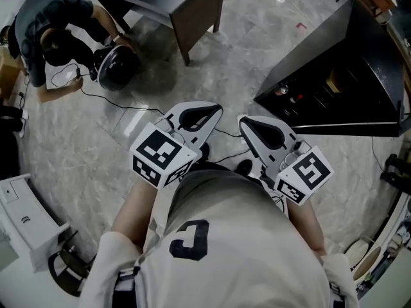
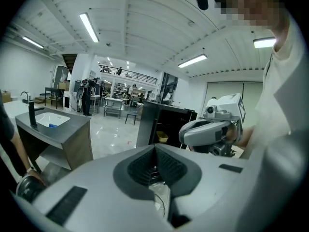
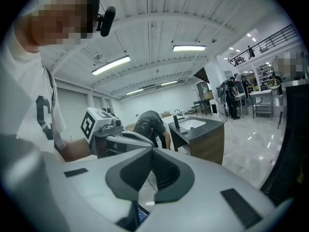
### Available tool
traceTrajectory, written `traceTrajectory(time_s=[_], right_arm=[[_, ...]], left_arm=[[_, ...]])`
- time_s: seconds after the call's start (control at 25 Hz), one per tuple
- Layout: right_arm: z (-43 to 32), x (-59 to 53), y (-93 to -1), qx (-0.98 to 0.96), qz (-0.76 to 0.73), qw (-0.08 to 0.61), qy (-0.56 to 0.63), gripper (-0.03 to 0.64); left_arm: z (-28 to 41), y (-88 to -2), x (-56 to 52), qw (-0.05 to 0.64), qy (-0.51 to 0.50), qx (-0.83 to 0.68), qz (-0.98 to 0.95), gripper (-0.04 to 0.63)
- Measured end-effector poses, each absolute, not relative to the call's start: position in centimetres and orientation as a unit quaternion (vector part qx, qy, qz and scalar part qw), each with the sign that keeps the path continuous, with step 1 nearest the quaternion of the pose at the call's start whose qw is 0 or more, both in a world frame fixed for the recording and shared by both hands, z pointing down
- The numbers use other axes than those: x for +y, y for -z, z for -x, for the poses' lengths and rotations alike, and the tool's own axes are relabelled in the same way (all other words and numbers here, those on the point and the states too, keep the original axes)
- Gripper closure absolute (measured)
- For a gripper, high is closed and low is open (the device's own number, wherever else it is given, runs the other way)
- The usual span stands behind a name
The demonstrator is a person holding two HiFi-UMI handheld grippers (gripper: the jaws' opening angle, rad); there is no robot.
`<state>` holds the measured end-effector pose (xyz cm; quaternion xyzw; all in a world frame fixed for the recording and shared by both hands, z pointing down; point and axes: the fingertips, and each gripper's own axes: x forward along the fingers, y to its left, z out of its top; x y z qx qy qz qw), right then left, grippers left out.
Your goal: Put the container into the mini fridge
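Both grippers are held close to the person's chest and point out over the floor. My left gripper [image 1: 216, 110] is shut with nothing in it, and its dark pads meet in a line in its own view [image 2: 155, 147]. The right gripper [image 1: 243, 121] is likewise shut and empty [image 3: 152, 150]. Each shows in the other's view: the right gripper [image 2: 212, 129] and the left gripper [image 3: 116, 137]. A black cabinet-like unit [image 1: 359, 56], perhaps the mini fridge, stands ahead on the right with its front open, and something yellow [image 2: 162, 137] sits inside. No container is plainly in view.
A person [image 1: 48, 21] crouches on the floor at the far left beside a round black device [image 1: 115, 66] with a cable running from it. A grey table [image 1: 186, 2] stands ahead. White equipment [image 1: 26, 220] sits at the lower left. The floor is pale marble.
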<state>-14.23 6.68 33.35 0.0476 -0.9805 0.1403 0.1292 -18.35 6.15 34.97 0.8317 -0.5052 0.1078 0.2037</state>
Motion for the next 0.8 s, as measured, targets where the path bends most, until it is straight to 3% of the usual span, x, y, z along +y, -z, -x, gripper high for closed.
traceTrajectory(time_s=[0.32,0.8], right_arm=[[16.7,7.6,-34.5,-0.972,-0.107,0.139,-0.158,0.588],[9.5,8.2,-32.9,-0.971,-0.154,0.111,-0.148,0.588]], left_arm=[[19.8,-36.3,6.3,0.218,-0.110,-0.434,-0.867,0.541],[12.6,-34.8,6.6,0.195,-0.123,-0.393,-0.890,0.541]])
